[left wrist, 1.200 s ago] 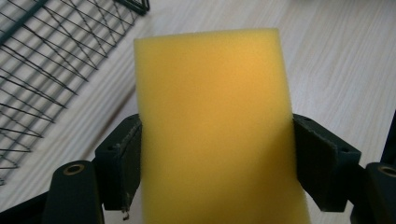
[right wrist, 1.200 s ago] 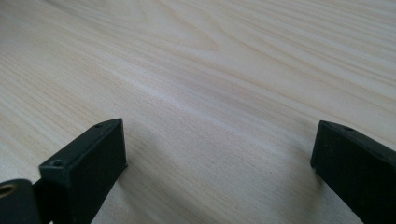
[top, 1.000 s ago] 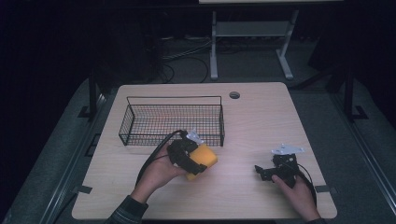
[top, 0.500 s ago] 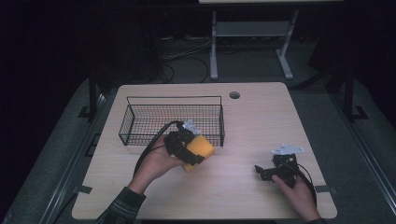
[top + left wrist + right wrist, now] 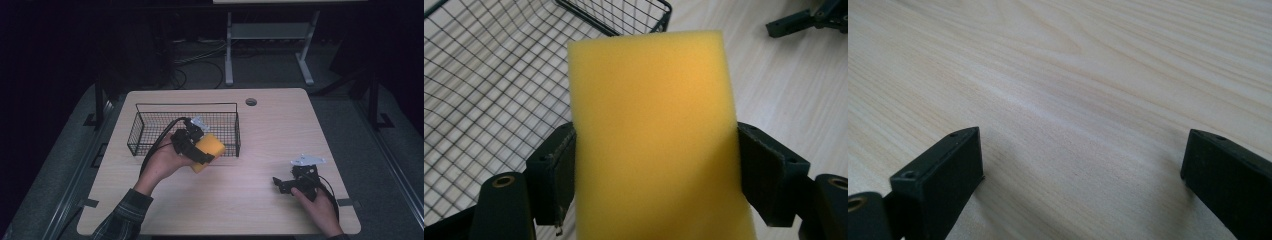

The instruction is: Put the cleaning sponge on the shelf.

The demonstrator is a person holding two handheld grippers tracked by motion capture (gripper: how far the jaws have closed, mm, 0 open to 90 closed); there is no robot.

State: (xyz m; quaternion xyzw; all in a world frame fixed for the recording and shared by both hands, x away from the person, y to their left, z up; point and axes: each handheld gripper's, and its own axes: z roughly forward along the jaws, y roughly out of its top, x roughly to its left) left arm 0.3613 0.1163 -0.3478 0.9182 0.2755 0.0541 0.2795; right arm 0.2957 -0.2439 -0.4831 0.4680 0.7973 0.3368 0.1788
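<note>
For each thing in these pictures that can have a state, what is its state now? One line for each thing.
Left gripper: shut on the yellow sponge.
Yellow sponge: held between the jaws, lifted at the near wall of the basket, not yet inside.
Wire basket: upright on the table, nothing seen inside.
Right gripper: open, holding nothing, low over the table.

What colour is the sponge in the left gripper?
Yellow sponge; clearest in the left gripper view.
</note>
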